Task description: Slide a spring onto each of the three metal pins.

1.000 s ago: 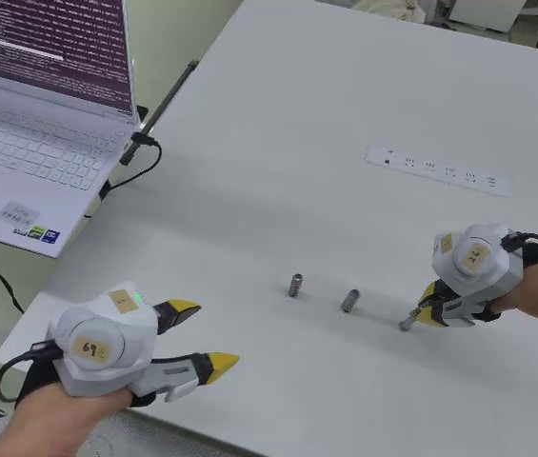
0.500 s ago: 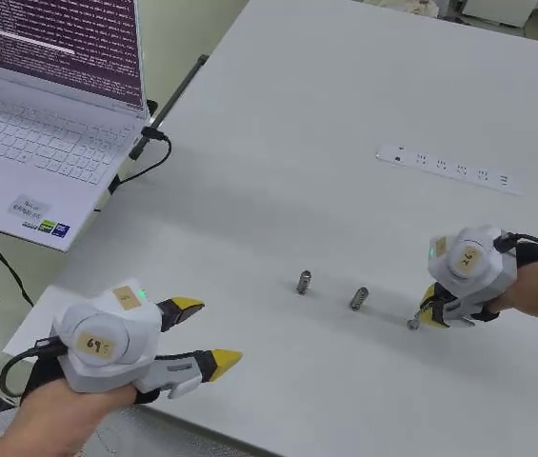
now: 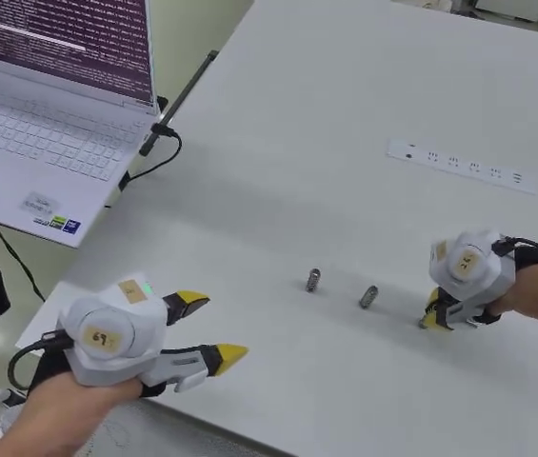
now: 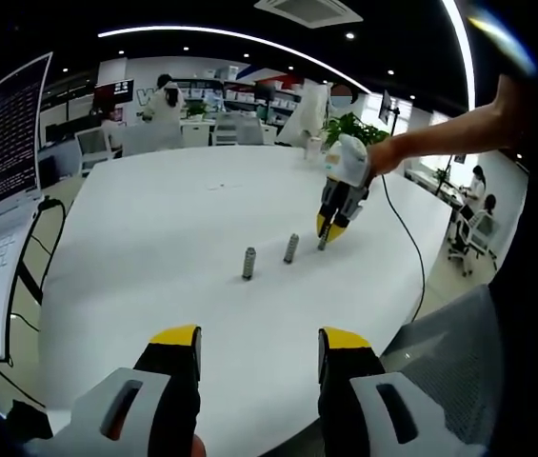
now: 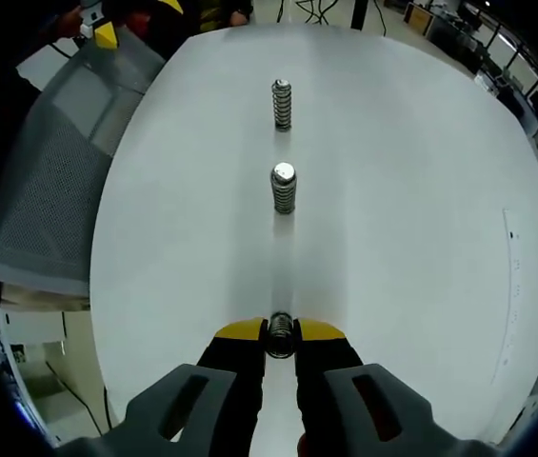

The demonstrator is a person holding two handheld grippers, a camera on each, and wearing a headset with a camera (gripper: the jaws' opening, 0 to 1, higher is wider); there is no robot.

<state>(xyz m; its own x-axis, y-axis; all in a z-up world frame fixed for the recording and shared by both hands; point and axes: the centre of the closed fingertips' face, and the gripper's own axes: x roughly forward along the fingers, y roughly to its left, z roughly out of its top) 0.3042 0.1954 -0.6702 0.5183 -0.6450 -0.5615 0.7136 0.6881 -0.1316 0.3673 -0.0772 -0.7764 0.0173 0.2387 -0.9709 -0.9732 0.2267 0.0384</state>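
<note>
Spring (image 5: pixel 280 335): we are clamping it between the yellow tips of the right gripper (image 3: pixel 432 320), which is reaching down low over the white worktop (image 3: pixel 326 114). Pins already carrying springs, two: near pin (image 3: pixel 368 297) and far pin (image 3: pixel 313 280) are standing upright in a row, just beside that gripper. Left gripper (image 3: pixel 213 328): we are holding it with jaws apart, gripping nothing, by the worktop's front edge, well apart from the pins
</note>
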